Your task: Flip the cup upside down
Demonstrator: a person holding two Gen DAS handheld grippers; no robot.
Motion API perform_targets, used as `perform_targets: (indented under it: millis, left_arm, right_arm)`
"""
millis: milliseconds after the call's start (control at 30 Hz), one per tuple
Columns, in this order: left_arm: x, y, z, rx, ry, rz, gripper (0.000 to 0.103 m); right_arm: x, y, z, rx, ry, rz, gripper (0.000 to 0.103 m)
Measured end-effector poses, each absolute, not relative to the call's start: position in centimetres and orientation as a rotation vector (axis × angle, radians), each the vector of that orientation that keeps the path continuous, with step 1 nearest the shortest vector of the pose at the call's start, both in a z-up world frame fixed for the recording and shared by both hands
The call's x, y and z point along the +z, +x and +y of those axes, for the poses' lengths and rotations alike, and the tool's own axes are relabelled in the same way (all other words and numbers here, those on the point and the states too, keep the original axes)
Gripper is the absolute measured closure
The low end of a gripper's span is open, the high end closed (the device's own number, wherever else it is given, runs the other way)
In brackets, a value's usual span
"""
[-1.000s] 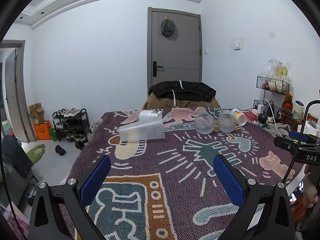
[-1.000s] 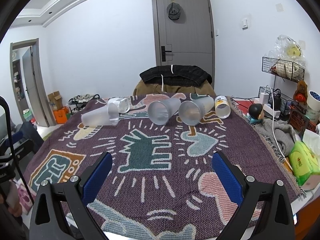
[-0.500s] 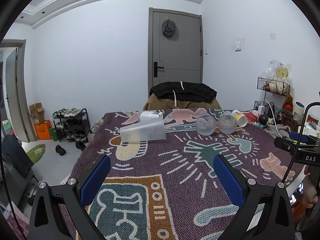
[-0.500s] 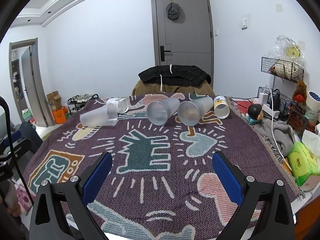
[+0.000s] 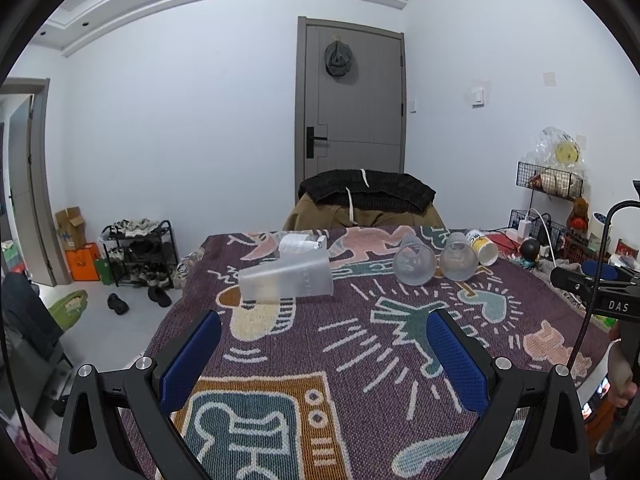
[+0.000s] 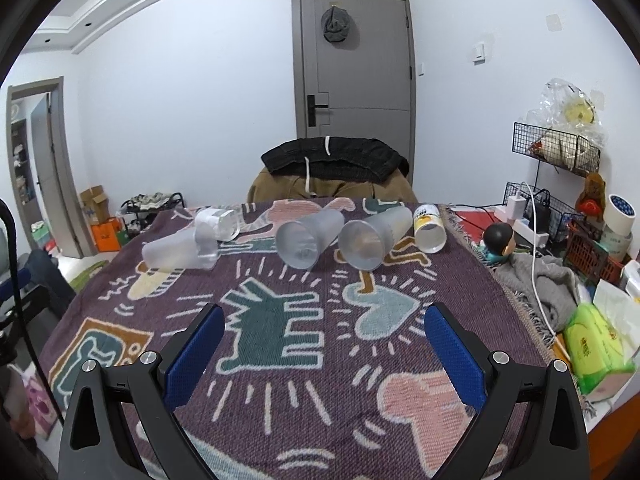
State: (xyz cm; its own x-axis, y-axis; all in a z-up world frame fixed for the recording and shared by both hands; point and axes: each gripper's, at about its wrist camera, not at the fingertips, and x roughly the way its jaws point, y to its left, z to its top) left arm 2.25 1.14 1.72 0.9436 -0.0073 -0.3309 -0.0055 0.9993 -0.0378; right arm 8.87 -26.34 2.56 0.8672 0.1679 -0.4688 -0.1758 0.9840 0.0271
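Nearer now, both empty grippers (image 5: 323, 354) (image 6: 322, 350) gape; small clear cup (image 5: 299, 243) half-hidden behind frosted cup (image 5: 286, 281).

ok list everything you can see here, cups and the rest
frosted cups: 3, translucent grey, on their sides across the far blanket
clear cup: 1, on its side behind the leftmost frosted cup
yellow cup: 1, white and yellow, on its side, right end of the row
blanket: 1, purple with cartoon figures, covers the table
jacket: 1, black, draped on the brown seat behind
doll: 1, black-haired, off the blanket's right edge
tissue pack: 1, green, right edge
left gripper: open, blue pads, empty
right gripper: open, blue pads, empty
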Motion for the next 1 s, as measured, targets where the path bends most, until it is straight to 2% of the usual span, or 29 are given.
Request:
perform_targets:
  millis: [433, 1000]
  left_arm:
    - [2.3, 6.7, 1.5, -0.002, -0.034, 0.363, 0.0]
    - [1.2, 13.8, 0.2, -0.014, -0.077, 0.426, 0.0]
  right_arm:
    - [3.8, 15.5, -27.5, 0.111, -0.032, 0.524, 0.003]
    - [3.1, 25.2, -34.0, -0.011, 0.084, 0.618, 0.003]
